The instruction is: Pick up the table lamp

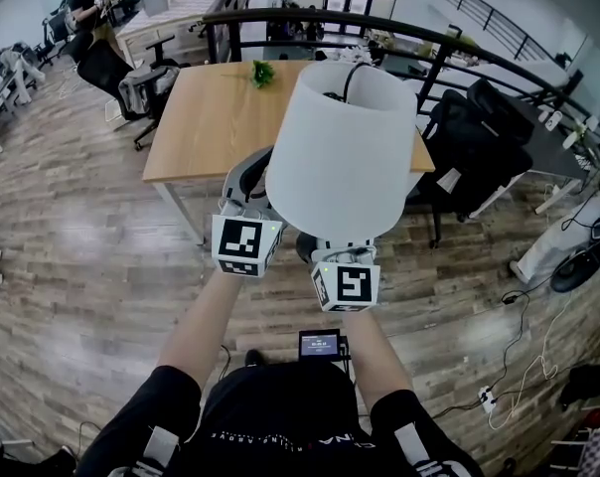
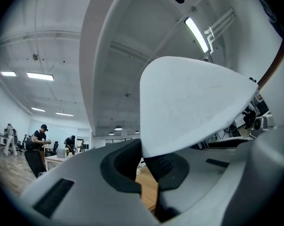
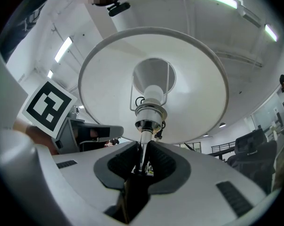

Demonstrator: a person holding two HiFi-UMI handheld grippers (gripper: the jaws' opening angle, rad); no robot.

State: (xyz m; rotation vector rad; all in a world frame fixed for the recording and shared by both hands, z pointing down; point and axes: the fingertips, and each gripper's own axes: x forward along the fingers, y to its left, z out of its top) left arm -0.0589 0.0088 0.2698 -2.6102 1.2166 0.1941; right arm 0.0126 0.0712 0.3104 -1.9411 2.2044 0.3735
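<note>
The right gripper's (image 3: pixel 141 167) fingers (image 3: pixel 166 166) are clamped on the thin metal stem (image 3: pixel 142 147) of the white table lamp (image 1: pixel 345 137). The left gripper's (image 2: pixel 149 171) fingers pinch the rim of its white tapered shade (image 2: pixel 193 102). The lamp is held aloft near the light wooden counter's (image 1: pixel 201 117) near edge.

The lampshade (image 1: pixel 345 152) looks matt white, its stem (image 3: pixel 141 157) polished metal, the table (image 1: pixel 206 127) smooth pale wood.

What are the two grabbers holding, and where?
A white table lamp with a cone-shaped shade. The right gripper clamps its thin metal stem; the left gripper pinches the shade's bottom rim.
</note>
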